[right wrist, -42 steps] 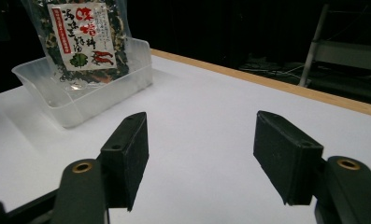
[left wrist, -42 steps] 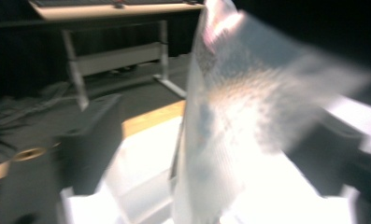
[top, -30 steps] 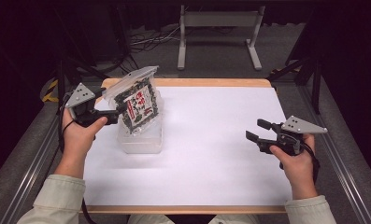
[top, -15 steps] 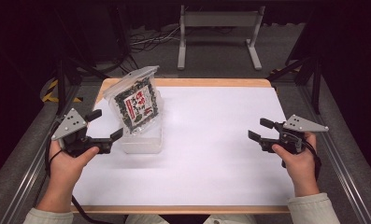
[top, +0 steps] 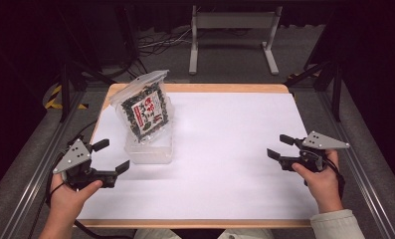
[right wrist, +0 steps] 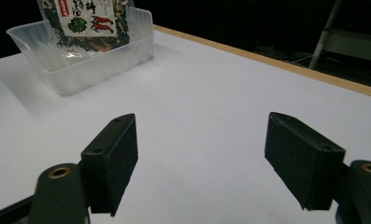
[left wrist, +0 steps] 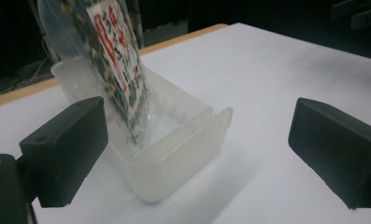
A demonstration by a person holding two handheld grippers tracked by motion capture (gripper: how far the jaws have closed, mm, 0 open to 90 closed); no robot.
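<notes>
A clear packet of dark snack with a red-and-white label [top: 143, 107] stands tilted inside a clear plastic tub [top: 150, 152] on the left half of the white table top [top: 225, 149]. My left gripper [top: 114, 155] is just left of the tub near the table's left edge, open and holding nothing. Its own view looks between the jaws [left wrist: 199, 149] at the tub [left wrist: 183, 154] and the packet [left wrist: 113, 56]. My right gripper [top: 276, 145] hovers far off at the right, open. Its jaws have just been opening, with nothing between them [right wrist: 216, 158]. The tub [right wrist: 80, 65] and packet [right wrist: 87, 21] lie far ahead of it.
A wooden rim [top: 225, 88] edges the table's far side. Metal rails [top: 36, 169] run along both sides. A metal stand [top: 232, 30] and cables lie on the dark floor beyond.
My left gripper has drawn back from the packet toward the near left and sunk lower. The packet stays leaning in the tub. My right gripper has dropped a little and its jaws have spread.
</notes>
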